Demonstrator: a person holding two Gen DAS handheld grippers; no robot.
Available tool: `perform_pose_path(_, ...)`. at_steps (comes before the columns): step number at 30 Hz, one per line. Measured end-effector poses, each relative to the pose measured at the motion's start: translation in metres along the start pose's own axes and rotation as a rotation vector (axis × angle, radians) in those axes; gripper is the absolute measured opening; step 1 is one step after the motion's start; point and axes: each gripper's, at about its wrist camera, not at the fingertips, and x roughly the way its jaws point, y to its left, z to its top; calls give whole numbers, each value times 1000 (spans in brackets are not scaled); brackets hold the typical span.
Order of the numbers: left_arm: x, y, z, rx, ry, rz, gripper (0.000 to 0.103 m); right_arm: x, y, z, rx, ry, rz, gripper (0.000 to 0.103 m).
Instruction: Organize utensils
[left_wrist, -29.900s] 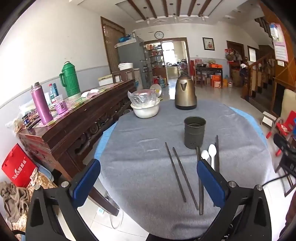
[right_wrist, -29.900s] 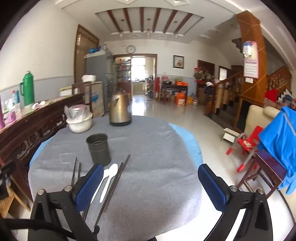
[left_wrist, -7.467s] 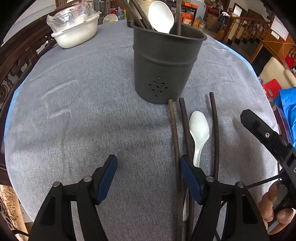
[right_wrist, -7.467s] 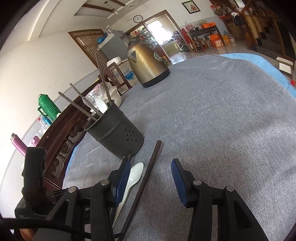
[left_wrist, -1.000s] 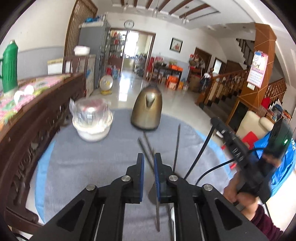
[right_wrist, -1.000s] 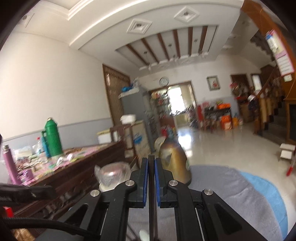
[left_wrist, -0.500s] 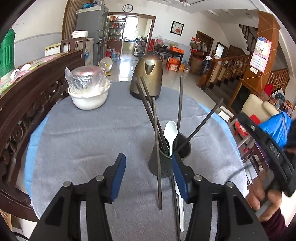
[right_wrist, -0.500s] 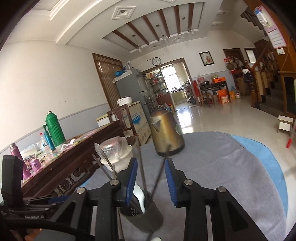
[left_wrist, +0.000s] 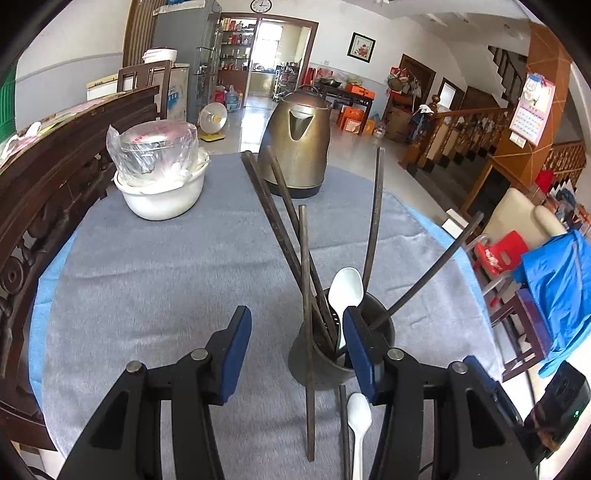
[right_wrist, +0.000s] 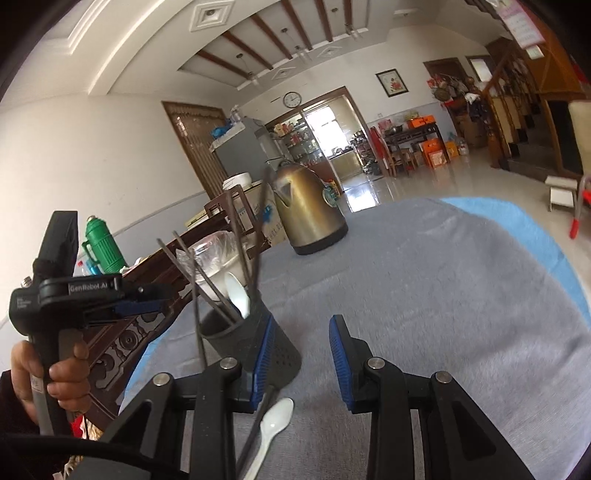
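A dark metal utensil holder stands on the grey tablecloth and holds several dark chopsticks and a white spoon. One chopstick leans against its outside. Another chopstick and a white spoon lie on the cloth in front of it. My left gripper is open and empty, just in front of the holder. My right gripper is open and empty beside the holder, above the lying spoon. The left gripper's body shows at the left of the right wrist view.
A brass kettle stands at the table's far side. A white bowl with a plastic-wrapped dish is at the far left. A dark wooden sideboard runs along the left. Chairs and a blue cloth are to the right.
Both grippers have opened wider and pulled back from the holder. The chopstick from the right gripper now stands in the holder; the one from the left leans against its outside.
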Motion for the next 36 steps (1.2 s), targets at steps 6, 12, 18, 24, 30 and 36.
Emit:
perform_pose_path(6,20,-7,3,24,21,35,52,17,-22,-11,79,38,64,34)
perform_pose_path(12,33,-5,12,12,39,39,41,23,-45,-12,195,61,109,35)
perform_pose_path(18,44,-5,17,6,74,43,24,26,-43,-13,195,72,127,35)
perform_pose_path(24,42,-6,20,-15,87,20,11,26,-42,-15,195,76,130,35)
perform_pose_path(30,28,-13,20,9,72,28,9,26,-42,-17,203,78,131,35)
perform_pose_path(36,13,-15,17,22,57,29,8,27,-44,-16,210,78,123,35)
